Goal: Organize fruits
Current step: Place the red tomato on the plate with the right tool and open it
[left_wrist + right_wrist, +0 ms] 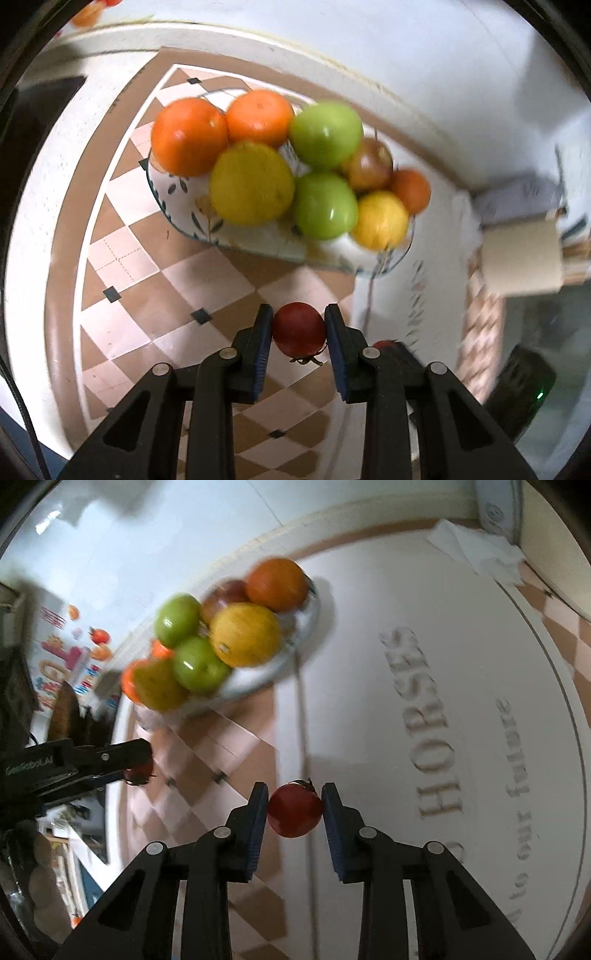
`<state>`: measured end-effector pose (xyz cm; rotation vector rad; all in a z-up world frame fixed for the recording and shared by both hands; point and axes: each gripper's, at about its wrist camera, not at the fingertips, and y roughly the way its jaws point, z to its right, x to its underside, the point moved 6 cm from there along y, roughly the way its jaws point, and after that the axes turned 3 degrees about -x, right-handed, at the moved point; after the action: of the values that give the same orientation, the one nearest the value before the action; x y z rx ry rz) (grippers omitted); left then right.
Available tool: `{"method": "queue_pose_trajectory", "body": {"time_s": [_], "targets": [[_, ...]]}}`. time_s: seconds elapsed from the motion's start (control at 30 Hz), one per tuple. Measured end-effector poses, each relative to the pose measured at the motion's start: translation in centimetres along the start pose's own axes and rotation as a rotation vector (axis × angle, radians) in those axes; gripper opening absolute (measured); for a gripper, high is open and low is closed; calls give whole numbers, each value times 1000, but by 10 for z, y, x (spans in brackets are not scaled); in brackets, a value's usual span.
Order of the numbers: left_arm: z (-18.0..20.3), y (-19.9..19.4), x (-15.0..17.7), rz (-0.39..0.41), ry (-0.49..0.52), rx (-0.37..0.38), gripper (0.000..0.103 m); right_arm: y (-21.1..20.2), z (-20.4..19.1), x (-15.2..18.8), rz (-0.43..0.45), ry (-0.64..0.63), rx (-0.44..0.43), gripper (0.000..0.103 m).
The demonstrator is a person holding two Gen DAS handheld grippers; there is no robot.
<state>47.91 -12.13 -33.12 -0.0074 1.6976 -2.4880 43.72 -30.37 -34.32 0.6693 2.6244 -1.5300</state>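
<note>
Both clamped: left gripper (299, 328) on tomato (299, 328), right gripper (294, 808) on another; bowl (177, 206) ahead, nearer left.

left gripper (299, 325) clamped, right gripper (294, 803) clamped, both angled down.

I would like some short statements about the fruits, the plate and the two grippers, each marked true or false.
1. The left gripper holds a small red tomato. True.
2. The right gripper is empty. False: it grips another red tomato.
3. The plate holds two green apples. True: one behind the other.
4. The plate holds only green fruit. False: orange and yellow fruits lie there too.
5. The plate stands on a bare wooden floor. False: it rests on a checked tablecloth.
</note>
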Motion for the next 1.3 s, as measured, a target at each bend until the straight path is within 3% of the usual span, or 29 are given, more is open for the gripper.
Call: {"method": "queue_pose_trajectory", "body": {"time_s": [0.27, 0.67, 0.7, 0.73, 0.8, 0.93, 1.0, 1.07, 1.13, 1.3], "targets": [[-8, 10, -37, 25, -204, 134, 26, 17, -36, -49, 59, -8, -125, 32], [-8, 23, -48, 41, -204, 83, 30, 46, -46, -69, 13, -70, -102, 35], [-9, 24, -48, 37, -201, 76, 30, 46, -45, -70, 9, -69, -102, 41], [-9, 24, -48, 36, -198, 72, 30, 47, -47, -70, 7, -67, -102, 55], [-8, 23, -48, 35, -184, 51, 31, 45, -49, -71, 11, -67, -93, 68], [-8, 12, -46, 53, -130, -28, 33, 28, -50, -68, 23, -79, -64, 72], [-9, 0, -44, 92, -74, -105, 41, 18, -48, -69, 32, -90, -3, 84], [-10, -11, -43, 135, -13, -197, 61, 8, -48, -71, 43, -96, 45, 89], [-10, -20, -40, 173, 51, -297, 73, 1, -46, -73, 44, -111, 116, 95], [-8, -38, -31, 221, 137, -399, 95, -16, -43, -73, 53, -149, 226, 95]]}}
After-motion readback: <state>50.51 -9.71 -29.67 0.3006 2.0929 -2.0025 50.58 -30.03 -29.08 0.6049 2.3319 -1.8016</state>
